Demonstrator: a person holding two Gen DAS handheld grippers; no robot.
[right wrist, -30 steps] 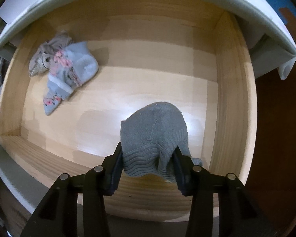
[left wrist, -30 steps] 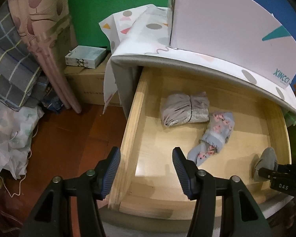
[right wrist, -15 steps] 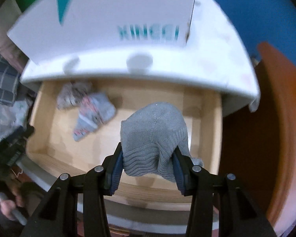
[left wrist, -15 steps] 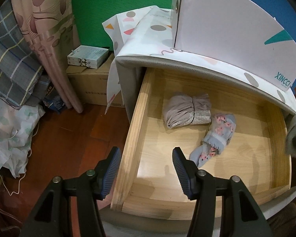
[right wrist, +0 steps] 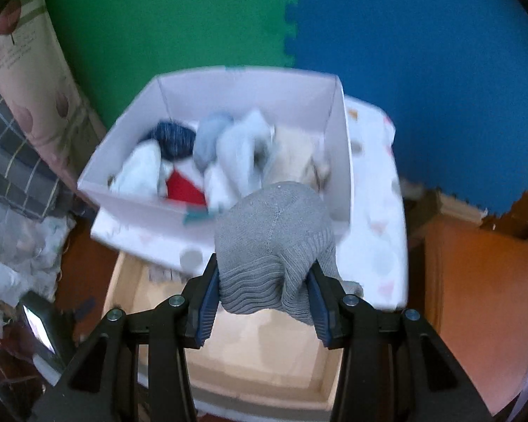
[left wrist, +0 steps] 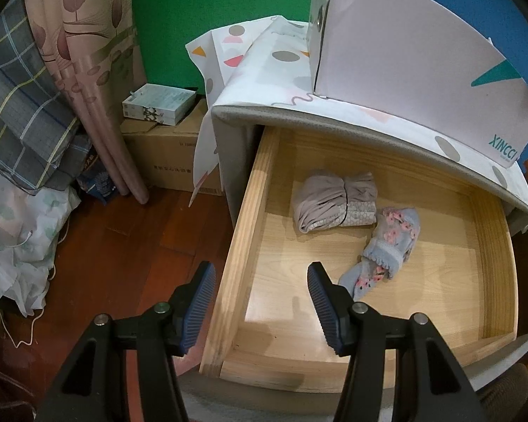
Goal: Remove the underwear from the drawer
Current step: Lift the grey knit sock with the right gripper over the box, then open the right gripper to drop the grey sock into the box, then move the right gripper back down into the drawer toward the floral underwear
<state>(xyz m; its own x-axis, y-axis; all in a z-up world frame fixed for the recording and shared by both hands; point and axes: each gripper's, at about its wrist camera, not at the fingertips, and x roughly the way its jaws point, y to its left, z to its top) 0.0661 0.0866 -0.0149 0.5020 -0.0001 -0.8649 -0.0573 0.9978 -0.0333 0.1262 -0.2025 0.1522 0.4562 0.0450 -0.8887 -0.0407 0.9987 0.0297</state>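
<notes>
Both tongs point steeply downward. From the left wrist view, the left gripper (left wrist: 260, 302) hangs partly open with nothing between its blue pads, straddling the near left wall of the open wooden drawer (left wrist: 243, 232). Two pieces lie on the drawer floor: a folded beige bundle (left wrist: 334, 202) toward the back and, just beside it to the right, a pale blue floral piece (left wrist: 387, 246) lying loose and crumpled. Both look light, soft and limp, so I would pinch each at a thick fold or gathered edge, since a single layer may slip out. On the cabinet top above stands a white box (left wrist: 422, 70), on a patterned cloth (left wrist: 257, 59). From the right wrist view, which is blurred, the right gripper (right wrist: 264, 299) is closed narrowly on a grey knitted piece (right wrist: 274, 242), pads pressing its ribbed band from both sides while the rest bulges out in front. It is held in the air, above the drawer (right wrist: 264, 351) and in front of that white box (right wrist: 338, 147). The knit looks light and squashy, and the ribbed band gives a fair hold. The box is open-topped and holds a heap of other soft pieces, white, pale blue, dark blue and red among them; blur hides what each one is.
</notes>
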